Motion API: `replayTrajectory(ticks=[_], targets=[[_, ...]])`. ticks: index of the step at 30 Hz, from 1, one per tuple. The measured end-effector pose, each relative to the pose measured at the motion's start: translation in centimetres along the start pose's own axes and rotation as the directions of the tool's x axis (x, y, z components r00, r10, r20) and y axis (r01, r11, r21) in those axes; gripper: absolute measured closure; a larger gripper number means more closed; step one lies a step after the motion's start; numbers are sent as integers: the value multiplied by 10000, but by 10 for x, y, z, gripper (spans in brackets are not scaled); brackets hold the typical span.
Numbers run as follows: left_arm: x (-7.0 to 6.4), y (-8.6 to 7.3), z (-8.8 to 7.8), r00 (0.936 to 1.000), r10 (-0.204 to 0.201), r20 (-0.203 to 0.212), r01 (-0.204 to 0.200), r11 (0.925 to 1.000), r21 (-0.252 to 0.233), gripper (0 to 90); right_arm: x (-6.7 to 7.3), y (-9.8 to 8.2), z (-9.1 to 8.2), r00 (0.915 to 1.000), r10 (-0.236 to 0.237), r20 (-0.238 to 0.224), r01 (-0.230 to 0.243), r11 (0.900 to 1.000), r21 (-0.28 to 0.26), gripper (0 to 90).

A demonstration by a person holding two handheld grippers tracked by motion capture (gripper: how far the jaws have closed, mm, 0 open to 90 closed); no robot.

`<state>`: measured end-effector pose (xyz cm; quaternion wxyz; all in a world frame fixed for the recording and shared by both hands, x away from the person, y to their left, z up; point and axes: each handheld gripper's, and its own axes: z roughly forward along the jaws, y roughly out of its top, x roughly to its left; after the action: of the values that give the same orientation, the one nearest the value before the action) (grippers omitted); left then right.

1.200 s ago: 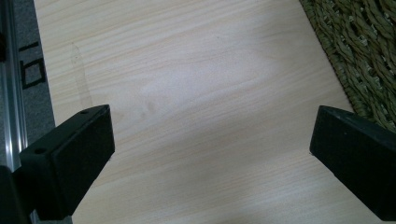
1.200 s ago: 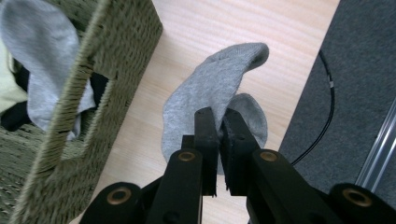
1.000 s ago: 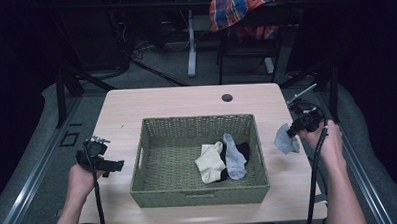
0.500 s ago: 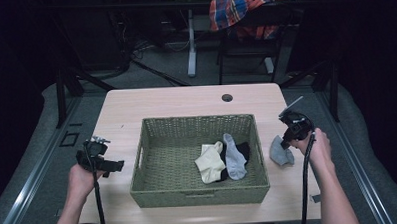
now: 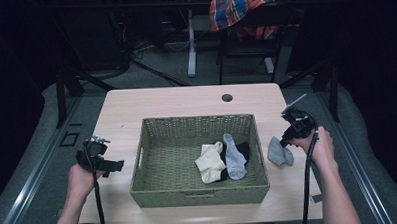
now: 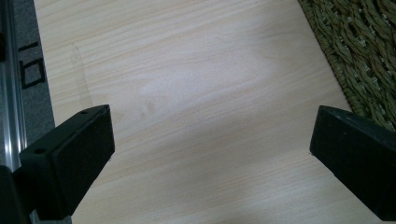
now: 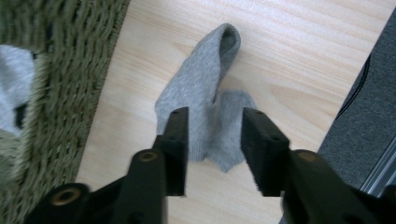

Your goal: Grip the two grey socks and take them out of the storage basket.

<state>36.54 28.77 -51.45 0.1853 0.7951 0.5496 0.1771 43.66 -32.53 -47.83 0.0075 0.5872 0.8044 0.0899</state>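
A grey sock (image 5: 279, 153) lies crumpled on the wooden table (image 5: 176, 100), just right of the green woven basket (image 5: 197, 121). My right gripper (image 5: 287, 140) hovers at the sock's upper right. In the right gripper view its jaws have just been opening; they stand apart over the grey sock (image 7: 205, 93), which shows between them without the pads pressing on it. Left of the basket, my left gripper (image 5: 113, 166) is held wide open over bare wood (image 6: 210, 93), with nothing between its fingers. Inside the basket lie a cream sock (image 5: 211, 164), a pale grey sock (image 5: 234, 156) and a black one (image 5: 244, 149).
The basket wall (image 6: 369, 56) is close on the left gripper's right; the basket's weave (image 7: 65, 56) runs along the left in the right gripper view. A cable hole (image 5: 227, 97) sits at the table's far edge. A plaid cloth (image 5: 243, 13) hangs on a chair behind.
My right gripper came down and toward the basket with the grey sock, set it on the table and opened. The left hand stayed put.
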Motion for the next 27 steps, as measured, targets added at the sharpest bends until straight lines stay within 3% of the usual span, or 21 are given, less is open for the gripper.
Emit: replayTrajectory(ticks=[5,6,8,16,17,21,22,27], targets=[[0,0,0,10000,-3,20,3,10000,40,2,3,-1,-20,9999,-154,-25,153,9988,-465,411],[0,0,0,10000,-14,18,14,10000,33,2,5,-2,-32,9992,-392,-106,385,9975,-595,355],[0,0,0,10000,-16,23,16,10000,38,2,7,-3,-36,9994,-305,-163,289,9955,-900,326],[0,0,1,10000,5,-25,-5,10000,52,2,35,-2,-68,9930,-1155,-251,1103,9818,-1545,167],[0,1,1,10000,24,-21,-23,10000,65,2,40,-1,-71,9909,-1331,-205,1287,9807,-1475,162],[0,1,1,10000,26,-17,-26,10000,48,2,66,3,-82,9731,-2271,-374,2171,9597,-1783,139],[0,1,1,10000,23,-9,-23,10000,55,2,66,3,-82,9731,-2271,-374,2171,9597,-1783,139],[0,1,2,10000,32,2,-32,10000,50,2,95,7,-90,9524,-3009,-492,2854,9364,-2041,118]])
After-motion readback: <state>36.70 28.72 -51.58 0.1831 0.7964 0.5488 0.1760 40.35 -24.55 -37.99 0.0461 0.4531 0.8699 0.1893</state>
